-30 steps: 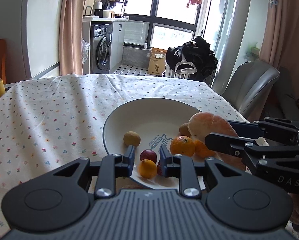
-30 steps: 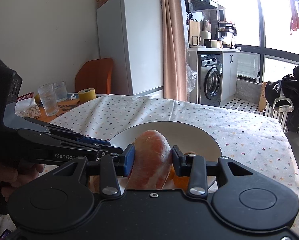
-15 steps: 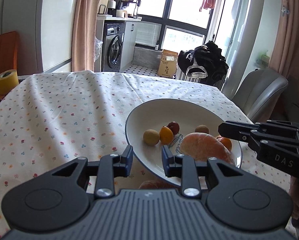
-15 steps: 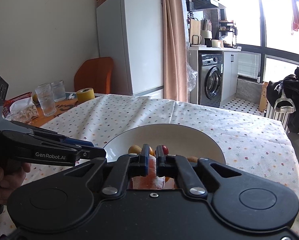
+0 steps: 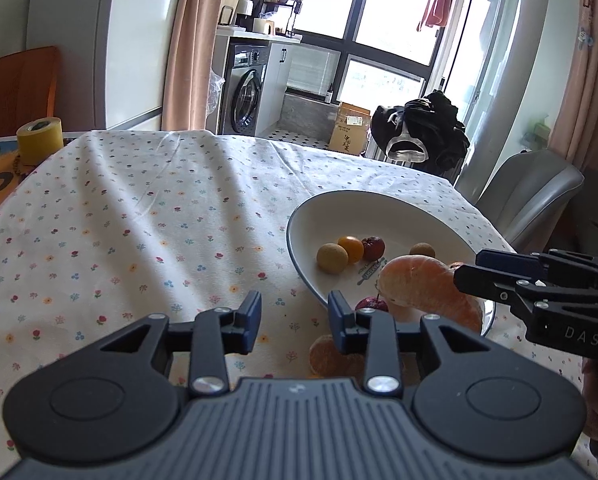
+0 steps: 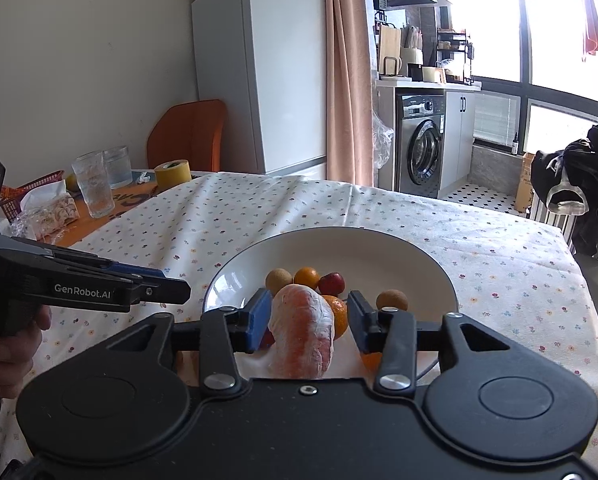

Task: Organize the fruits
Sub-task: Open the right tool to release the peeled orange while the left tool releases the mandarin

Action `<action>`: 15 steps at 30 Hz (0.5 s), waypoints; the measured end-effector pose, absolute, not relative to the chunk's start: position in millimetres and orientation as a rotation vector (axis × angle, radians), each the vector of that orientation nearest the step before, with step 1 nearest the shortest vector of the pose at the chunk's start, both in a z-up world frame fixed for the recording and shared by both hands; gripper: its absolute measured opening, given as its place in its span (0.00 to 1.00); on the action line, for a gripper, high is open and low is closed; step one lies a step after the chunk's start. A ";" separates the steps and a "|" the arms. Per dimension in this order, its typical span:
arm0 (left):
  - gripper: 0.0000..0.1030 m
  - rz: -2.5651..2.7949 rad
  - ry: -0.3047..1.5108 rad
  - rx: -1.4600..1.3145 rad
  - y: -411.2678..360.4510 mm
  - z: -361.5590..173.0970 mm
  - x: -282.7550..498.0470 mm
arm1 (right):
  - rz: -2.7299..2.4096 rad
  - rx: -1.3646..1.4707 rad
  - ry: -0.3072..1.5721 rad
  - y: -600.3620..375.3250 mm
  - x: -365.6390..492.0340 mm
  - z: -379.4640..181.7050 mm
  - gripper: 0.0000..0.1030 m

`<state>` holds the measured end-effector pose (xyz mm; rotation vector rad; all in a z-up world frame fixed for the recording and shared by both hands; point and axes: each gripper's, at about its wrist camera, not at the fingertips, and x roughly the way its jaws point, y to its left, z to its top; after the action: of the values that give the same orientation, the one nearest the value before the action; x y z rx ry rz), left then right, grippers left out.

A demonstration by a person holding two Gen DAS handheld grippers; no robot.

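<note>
My table (image 5: pixel 147 216) wears a white cloth with small flowers. A white plate (image 5: pixel 319 216) sits on it toward the near right edge, and a peeled orange piece (image 5: pixel 327 356) lies on the cloth just beside the plate's near rim. At the far left corner, where the cloth ends, stand a yellow tape roll (image 6: pixel 173 173), two glasses (image 6: pixel 94 188) and a red basket (image 6: pixel 27 190).

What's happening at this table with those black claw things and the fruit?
A person holds two handheld grippers and is sorting fruit into a white bowl. The right gripper is open around a peeled pomelo chunk lying in the bowl. The left gripper is open and empty, near another orange piece on the tablecloth.
</note>
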<state>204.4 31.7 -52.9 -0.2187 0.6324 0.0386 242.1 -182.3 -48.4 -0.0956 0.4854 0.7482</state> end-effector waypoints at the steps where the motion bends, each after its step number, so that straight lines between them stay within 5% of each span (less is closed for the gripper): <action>1: 0.34 0.042 0.632 -0.224 33.5 -53.7 202.3 | 0.748 -0.104 0.492 -182.7 240.4 -49.7 0.46; 15: 0.37 0.051 0.637 -0.245 37.6 -57.6 185.0 | 0.638 -0.178 0.523 -188.6 232.7 -65.4 0.49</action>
<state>185.0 37.6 -57.6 -0.2454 0.6365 0.0507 232.7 -188.6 -65.4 -0.1778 0.5226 0.6377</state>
